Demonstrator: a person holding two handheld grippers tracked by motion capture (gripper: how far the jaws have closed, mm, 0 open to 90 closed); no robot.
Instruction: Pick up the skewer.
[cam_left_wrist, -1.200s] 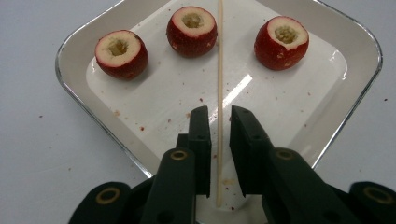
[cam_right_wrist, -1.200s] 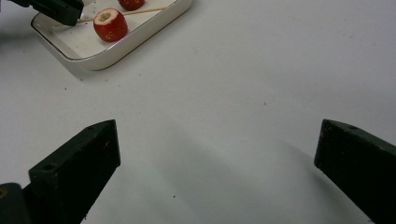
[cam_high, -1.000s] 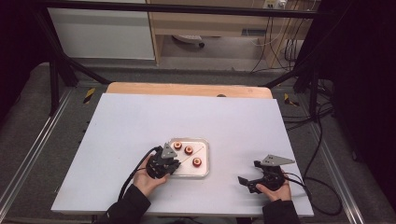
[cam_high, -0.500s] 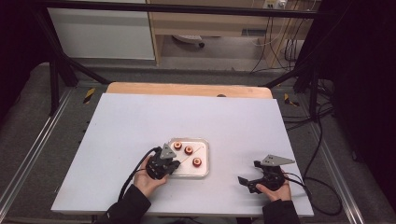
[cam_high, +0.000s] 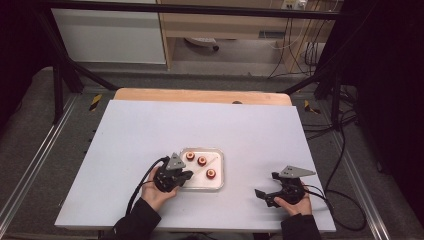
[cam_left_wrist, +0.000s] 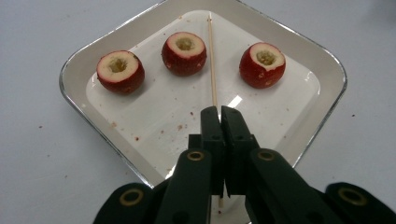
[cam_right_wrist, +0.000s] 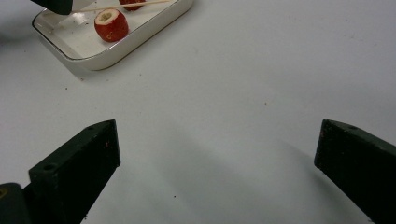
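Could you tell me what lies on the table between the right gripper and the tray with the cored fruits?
Nothing: in the high view, bare white table separates the right gripper from the tray.

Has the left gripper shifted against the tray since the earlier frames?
No. The left gripper sits at the same near-left corner of the tray as before, its jaws shut on the skewer.

Dim, dark-edged high view — soft overhead light, faint shadows, mild blur.
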